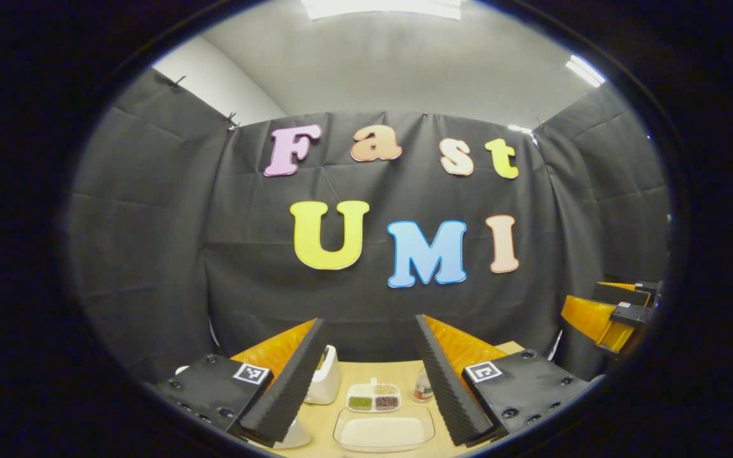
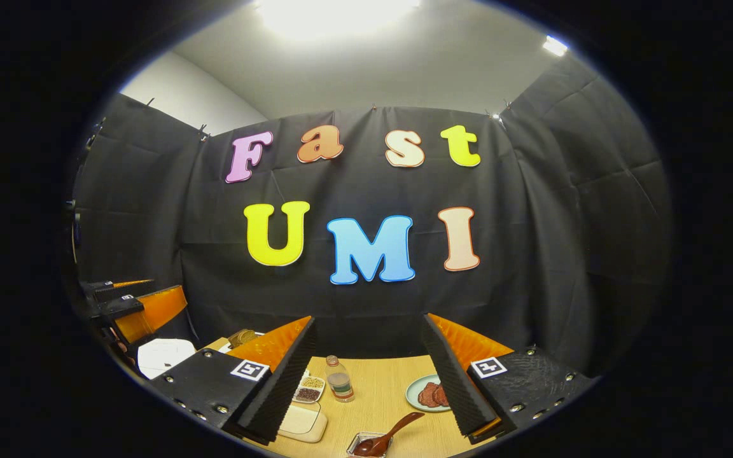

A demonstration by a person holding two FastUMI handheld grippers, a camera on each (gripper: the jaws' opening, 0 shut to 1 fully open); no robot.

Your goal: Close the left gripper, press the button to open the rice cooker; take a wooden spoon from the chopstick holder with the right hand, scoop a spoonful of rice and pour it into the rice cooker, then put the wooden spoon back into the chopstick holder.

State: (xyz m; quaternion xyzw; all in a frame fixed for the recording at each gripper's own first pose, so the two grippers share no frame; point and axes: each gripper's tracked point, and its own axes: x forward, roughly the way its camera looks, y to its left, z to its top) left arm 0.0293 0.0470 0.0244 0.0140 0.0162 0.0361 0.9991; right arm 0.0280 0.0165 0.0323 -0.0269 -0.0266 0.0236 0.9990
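**Both grippers held high above the table, fingers spread, nothing held**

Nearest in the left gripper view, the left gripper point(image 1: 369, 375) has its two fingers spread wide apart and grips nothing. Between them, down on the wooden table point(image 1: 404, 372), lies a shallow tray of white rice point(image 1: 383, 430), and just behind it a small divided dish of mixed grains point(image 1: 373, 397). A white rice cooker point(image 1: 326, 376) stands at the left, partly hidden behind the left finger. A small bottle point(image 1: 424, 387) shows beside the right finger.

Over in the right gripper view, the right gripper point(image 2: 369, 372) is equally wide open and empty. Below it a wooden spoon point(image 2: 387, 436) rests with its bowl in a small clear container point(image 2: 366, 445) at the near edge; whether this is the chopstick holder I cannot tell. A plate of reddish slices point(image 2: 427, 393) sits to the right.
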